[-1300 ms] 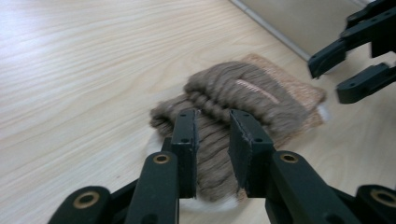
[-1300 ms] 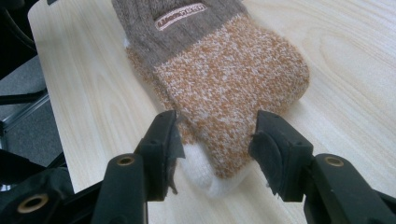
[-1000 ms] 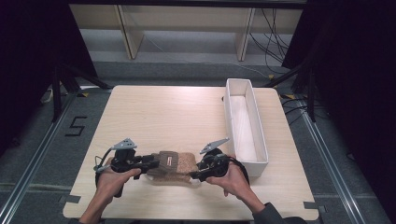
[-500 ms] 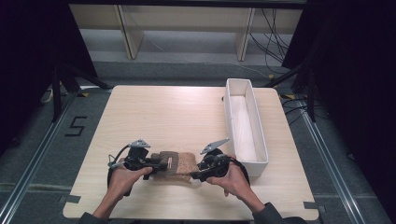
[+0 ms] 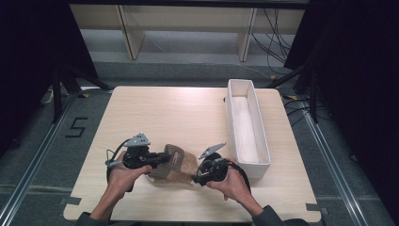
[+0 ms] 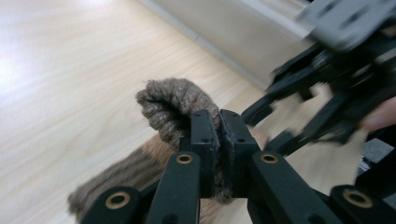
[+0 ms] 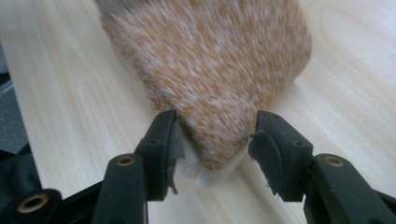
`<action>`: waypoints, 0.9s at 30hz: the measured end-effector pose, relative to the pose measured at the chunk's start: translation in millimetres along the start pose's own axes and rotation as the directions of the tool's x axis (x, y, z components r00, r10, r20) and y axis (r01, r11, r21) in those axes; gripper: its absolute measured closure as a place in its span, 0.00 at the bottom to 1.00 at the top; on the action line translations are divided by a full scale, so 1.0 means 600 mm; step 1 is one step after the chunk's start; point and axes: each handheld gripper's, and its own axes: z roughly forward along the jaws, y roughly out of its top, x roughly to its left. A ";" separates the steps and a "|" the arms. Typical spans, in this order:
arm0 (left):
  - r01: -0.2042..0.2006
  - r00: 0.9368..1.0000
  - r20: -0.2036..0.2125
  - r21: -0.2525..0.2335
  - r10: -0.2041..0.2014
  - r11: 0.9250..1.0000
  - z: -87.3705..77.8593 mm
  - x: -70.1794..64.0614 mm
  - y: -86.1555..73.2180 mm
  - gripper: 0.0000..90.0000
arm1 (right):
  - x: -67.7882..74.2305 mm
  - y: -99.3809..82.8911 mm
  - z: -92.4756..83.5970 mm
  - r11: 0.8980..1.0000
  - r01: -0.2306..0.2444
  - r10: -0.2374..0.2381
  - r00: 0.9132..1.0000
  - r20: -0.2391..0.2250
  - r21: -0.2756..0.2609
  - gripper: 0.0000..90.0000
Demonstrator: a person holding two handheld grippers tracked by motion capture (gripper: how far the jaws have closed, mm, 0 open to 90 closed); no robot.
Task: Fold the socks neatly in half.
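While we work at the near edge of the table (image 5: 155,108), our left gripper (image 6: 215,140) has just clamped onto the brown knitted sock's (image 5: 176,162) cuff, lifting it for folding. Our right gripper (image 7: 212,140) straddles the toe, jaws apart, perhaps steadying it; contact is unclear.

Far half of table (image 5: 169,108): lay bare, open passage from the left edge across to the tray.
Right side: long white tray (image 5: 246,123) stood lengthwise as a wall, blocking passage toward the right edge.
Near middle: knitted sock (image 5: 175,162) lay between left gripper (image 5: 162,158) and right gripper (image 5: 194,178), closing that gap.
Near right corner: narrow bare strip beside the tray.
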 end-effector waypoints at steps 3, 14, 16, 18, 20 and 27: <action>-0.028 0.999 0.017 0.017 0.028 0.999 -0.006 -0.010 -0.006 0.94 | 0.006 -0.002 0.006 1.000 0.003 -0.003 1.000 0.007 0.018 0.59; 0.121 0.993 -0.020 0.094 -0.120 0.988 0.003 0.065 -0.111 0.94 | 0.016 -0.002 0.011 0.999 0.002 -0.003 1.000 0.010 0.041 0.62; 0.102 0.994 -0.035 0.100 -0.099 0.990 0.003 0.060 -0.108 0.94 | 0.012 0.000 0.004 1.000 0.011 -0.011 1.000 -0.002 0.017 0.62; 0.106 0.994 -0.032 0.095 -0.104 0.990 0.001 0.058 -0.104 0.94 | 0.011 0.003 -0.011 1.000 0.003 -0.003 1.000 -0.018 -0.021 0.65; 0.098 0.995 -0.024 0.084 -0.096 0.992 -0.003 0.054 -0.095 0.94 | 0.012 0.008 -0.028 0.999 -0.013 0.011 0.999 -0.035 -0.052 0.71; 0.041 0.999 -0.029 0.036 -0.040 0.999 -0.012 0.041 -0.057 0.94 | 0.010 0.041 -0.019 0.996 0.021 -0.023 1.000 -0.021 -0.092 0.93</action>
